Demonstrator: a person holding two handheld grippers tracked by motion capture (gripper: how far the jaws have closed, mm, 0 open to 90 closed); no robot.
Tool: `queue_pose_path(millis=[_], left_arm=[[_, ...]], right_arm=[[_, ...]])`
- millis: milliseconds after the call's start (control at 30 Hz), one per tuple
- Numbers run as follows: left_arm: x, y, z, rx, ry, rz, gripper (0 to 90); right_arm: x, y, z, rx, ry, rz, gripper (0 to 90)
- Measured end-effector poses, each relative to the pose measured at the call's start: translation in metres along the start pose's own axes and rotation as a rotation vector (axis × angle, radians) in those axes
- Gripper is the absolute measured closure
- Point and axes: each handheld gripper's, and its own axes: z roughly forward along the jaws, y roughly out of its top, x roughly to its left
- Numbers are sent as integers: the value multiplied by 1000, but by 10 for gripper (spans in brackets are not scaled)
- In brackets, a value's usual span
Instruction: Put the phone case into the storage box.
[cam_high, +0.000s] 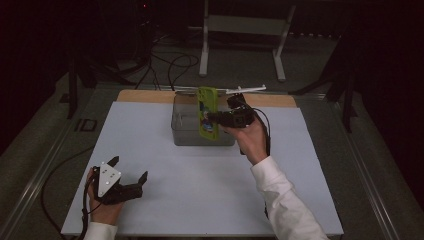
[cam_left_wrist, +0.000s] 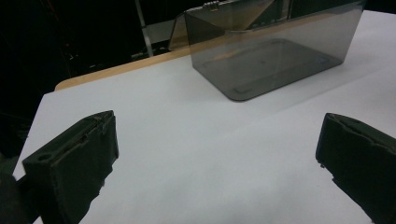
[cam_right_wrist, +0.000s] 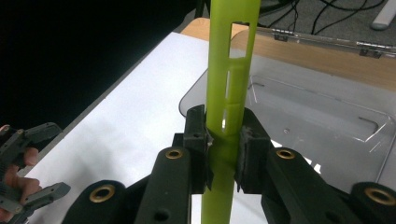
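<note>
A lime-green phone case (cam_high: 207, 112) with a coloured print hangs upright above a clear grey plastic box (cam_high: 181, 131) at the far middle of the white mat. My right gripper (cam_high: 216, 118) is shut on the case's edge; in the right gripper view the green case (cam_right_wrist: 229, 84) runs up between the two black pads (cam_right_wrist: 196, 135). The box (cam_left_wrist: 275, 56) lies open with its lid (cam_high: 245, 90) swung back. My left gripper (cam_high: 129, 169) rests at the near left of the mat, its jaws wide apart with nothing between them (cam_left_wrist: 217, 154).
The white mat (cam_high: 150, 165) covers a wooden tabletop (cam_high: 145, 96). Cables (cam_high: 170, 67) and a white stand's legs (cam_high: 240, 50) lie on the floor beyond the table. Dark floor surrounds the table.
</note>
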Motion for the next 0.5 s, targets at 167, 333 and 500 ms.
queue_pose_path(millis=[167,333,500], left_arm=[[0,0,0,-1,-1,0,0],[0,0,0,-1,-1,1,0],[0,0,0,-1,-1,-2,0]], right_arm=[[-5,7,4,18,-2,12,775],[-10,13,6,28,-16,27,776],[-16,19,9,39,-42,36,776]])
